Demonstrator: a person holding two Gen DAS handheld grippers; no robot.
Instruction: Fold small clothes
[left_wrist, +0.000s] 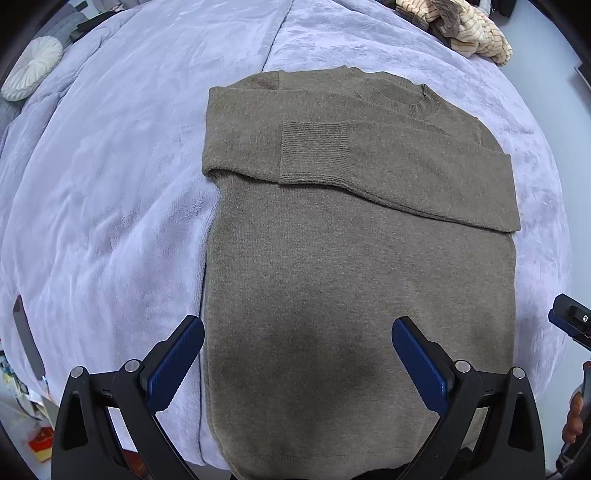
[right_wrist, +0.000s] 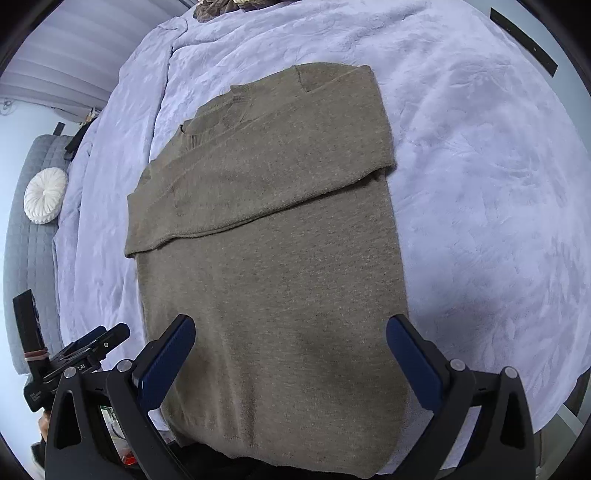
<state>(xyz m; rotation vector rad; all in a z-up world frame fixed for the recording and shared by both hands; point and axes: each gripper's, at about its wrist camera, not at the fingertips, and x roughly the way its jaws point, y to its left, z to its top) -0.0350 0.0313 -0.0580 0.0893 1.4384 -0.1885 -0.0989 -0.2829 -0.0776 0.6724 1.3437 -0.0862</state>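
An olive-brown knit sweater (left_wrist: 354, 266) lies flat on a lilac blanket (left_wrist: 110, 206), collar at the far end. Both sleeves are folded across its chest, with a ribbed cuff (left_wrist: 314, 151) on top. My left gripper (left_wrist: 299, 363) points down over the sweater's lower part; its blue pads (left_wrist: 177, 363) stand wide apart, with nothing gripped. In the right wrist view the same sweater (right_wrist: 273, 258) fills the middle. My right gripper (right_wrist: 290, 363) hangs open above its hem end and holds nothing. Each gripper shows at the edge of the other's view: the right one (left_wrist: 570, 321), the left one (right_wrist: 92, 347).
A heap of striped cream and brown clothes (left_wrist: 465, 29) lies at the blanket's far end. A round white cushion (right_wrist: 46, 195) rests on a grey quilted surface (right_wrist: 29, 266). A dark flat object (left_wrist: 26, 336) lies near the blanket's left edge. A hand (left_wrist: 574, 417) shows at the right.
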